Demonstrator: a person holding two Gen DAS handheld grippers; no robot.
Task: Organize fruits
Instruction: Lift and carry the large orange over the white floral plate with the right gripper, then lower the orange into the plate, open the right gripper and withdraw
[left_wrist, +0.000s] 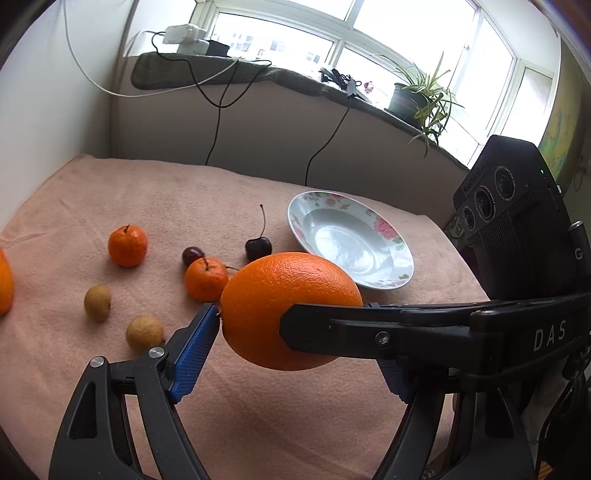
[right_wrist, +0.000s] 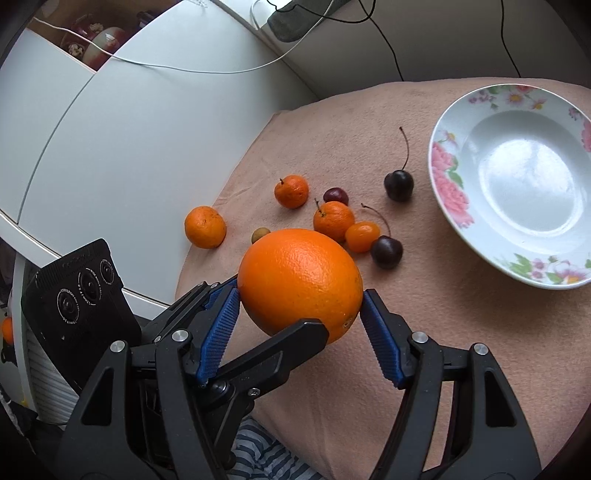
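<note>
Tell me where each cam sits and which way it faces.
Left wrist: behind left tongs, facing across the pink cloth to the window; right tongs cross in from the right.
Right wrist: behind right tongs, angled down at the cloth; left tongs enter lower left.
Shared: orange held by both tongs, plate.

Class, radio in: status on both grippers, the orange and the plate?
Left gripper and right gripper both clamp orange, lifted. Plate empty. Path clear.
</note>
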